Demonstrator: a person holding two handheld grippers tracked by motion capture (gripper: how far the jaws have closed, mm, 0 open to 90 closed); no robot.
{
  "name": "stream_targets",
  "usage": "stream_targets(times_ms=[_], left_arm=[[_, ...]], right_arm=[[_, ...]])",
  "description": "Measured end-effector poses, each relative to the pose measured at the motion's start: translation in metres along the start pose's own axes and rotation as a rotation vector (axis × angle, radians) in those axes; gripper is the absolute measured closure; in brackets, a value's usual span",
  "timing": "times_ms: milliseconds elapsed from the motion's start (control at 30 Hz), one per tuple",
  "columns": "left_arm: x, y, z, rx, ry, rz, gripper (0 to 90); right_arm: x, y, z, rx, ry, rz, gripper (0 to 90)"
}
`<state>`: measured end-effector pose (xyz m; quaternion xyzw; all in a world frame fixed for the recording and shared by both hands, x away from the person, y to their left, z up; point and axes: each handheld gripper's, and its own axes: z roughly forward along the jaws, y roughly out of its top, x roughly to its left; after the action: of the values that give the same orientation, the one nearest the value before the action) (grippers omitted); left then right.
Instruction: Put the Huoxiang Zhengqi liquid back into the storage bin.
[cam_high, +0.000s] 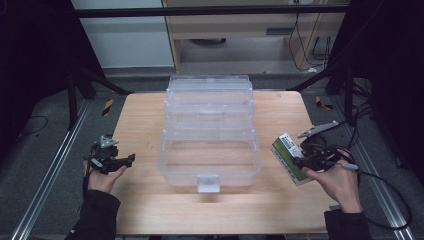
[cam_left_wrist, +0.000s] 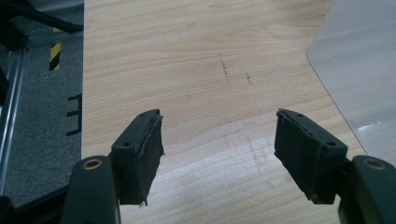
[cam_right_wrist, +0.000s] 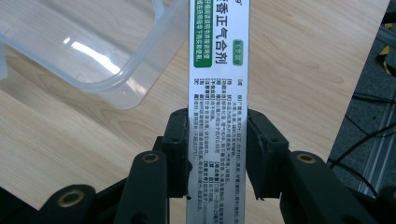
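Two grippers up: my right gripper (cam_right_wrist: 217, 154) clamps medicine box (cam_high: 291, 157) by narrow sides, beside clear bin (cam_high: 210, 132), ready for drop-in. My left gripper (cam_left_wrist: 217, 156) spread wide, empty, kept clear.

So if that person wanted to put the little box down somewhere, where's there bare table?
Bare wood lies along the near table edge in front of the clear plastic organizer box, and in strips left and right of it. The left claw hangs open over the left strip. The right claw grips the green-and-white carton over the right one. The middle is crowded.
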<state>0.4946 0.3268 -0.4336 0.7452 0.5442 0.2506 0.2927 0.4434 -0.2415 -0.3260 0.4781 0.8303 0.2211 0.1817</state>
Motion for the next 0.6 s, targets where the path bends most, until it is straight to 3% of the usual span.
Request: stream_targets(times_ms=[600], left_arm=[[0.000, 0.000, 0.001, 0.004, -0.001, -0.002, 31.6]], right_arm=[[0.007, 0.029, -0.023, -0.096, 0.013, -0.056, 64.4]])
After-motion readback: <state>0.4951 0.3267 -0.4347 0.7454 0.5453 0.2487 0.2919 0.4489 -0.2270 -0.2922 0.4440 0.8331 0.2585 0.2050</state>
